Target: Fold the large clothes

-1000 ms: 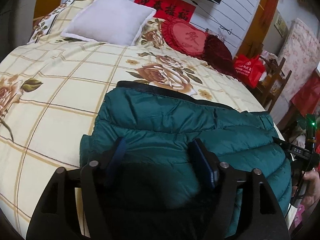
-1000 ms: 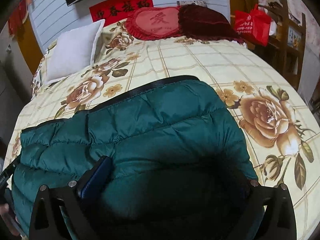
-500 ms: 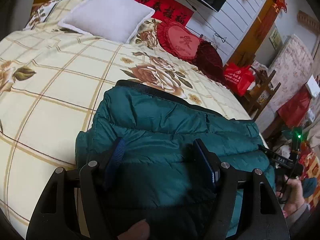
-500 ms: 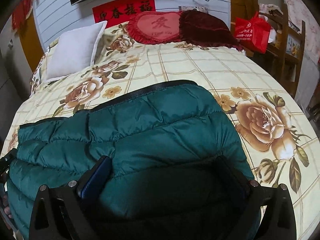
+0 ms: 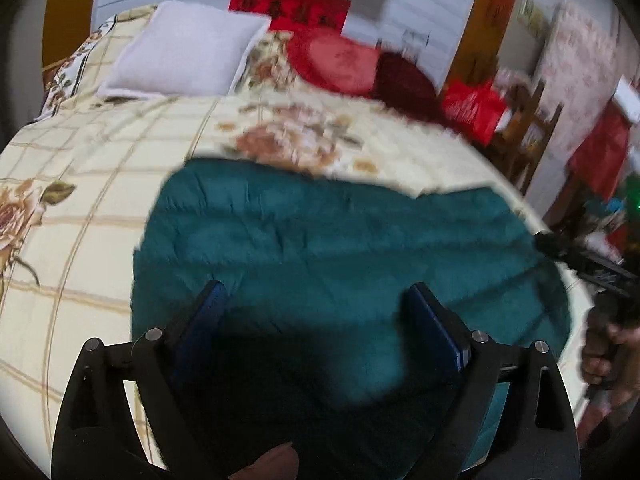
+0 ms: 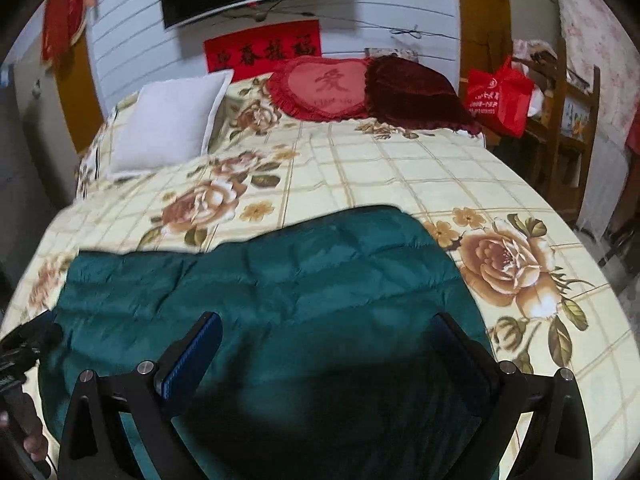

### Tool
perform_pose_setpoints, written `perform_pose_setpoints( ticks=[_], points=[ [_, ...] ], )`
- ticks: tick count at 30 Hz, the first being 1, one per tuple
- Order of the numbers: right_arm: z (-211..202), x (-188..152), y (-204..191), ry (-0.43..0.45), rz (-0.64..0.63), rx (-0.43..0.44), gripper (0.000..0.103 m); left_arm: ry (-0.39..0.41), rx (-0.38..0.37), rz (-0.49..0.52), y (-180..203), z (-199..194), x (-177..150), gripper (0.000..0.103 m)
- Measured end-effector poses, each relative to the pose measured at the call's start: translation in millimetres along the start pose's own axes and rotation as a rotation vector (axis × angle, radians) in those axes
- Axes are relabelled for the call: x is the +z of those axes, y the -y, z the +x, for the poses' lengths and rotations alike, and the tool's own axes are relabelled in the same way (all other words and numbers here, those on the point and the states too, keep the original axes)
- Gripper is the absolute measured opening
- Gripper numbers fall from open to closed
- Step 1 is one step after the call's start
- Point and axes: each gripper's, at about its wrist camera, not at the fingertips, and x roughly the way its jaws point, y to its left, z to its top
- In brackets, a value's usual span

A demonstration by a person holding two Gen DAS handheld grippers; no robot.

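Observation:
A dark green quilted puffer jacket (image 5: 340, 248) lies folded into a wide block on the near part of the bed; it also shows in the right wrist view (image 6: 280, 288). My left gripper (image 5: 316, 312) is open and empty, held above the jacket's near left part. My right gripper (image 6: 328, 344) is open and empty above the jacket's near right part. The right gripper's body (image 5: 592, 264) shows at the jacket's right edge in the left wrist view. The left gripper's body (image 6: 24, 344) shows at the left edge of the right wrist view.
The bed (image 6: 400, 168) has a cream floral checked cover. At its head lie a white pillow (image 6: 168, 124), a red heart cushion (image 6: 324, 88) and a dark red cushion (image 6: 416, 92). A red bag (image 6: 500, 96) and wooden chair (image 6: 568, 120) stand to the right.
Both grippers have lifted and pulled back from the jacket, so more of the bed and wall shows. The jacket lies as before. The left view is now motion-blurred.

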Motion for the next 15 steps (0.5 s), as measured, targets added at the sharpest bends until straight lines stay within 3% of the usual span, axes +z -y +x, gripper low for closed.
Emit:
perform_pose_setpoints(
  ticks=[5, 15],
  points=[
    [33, -23, -12, -0.157, -0.024, 0.024, 0.103, 0.004, 0.054, 0.021, 6, 8, -8, 0.095],
    [34, -25, -13, -0.155, -0.033, 0.012, 0.103, -0.008, -0.005, -0.073, -4, 9, -7, 0.096]
  ],
)
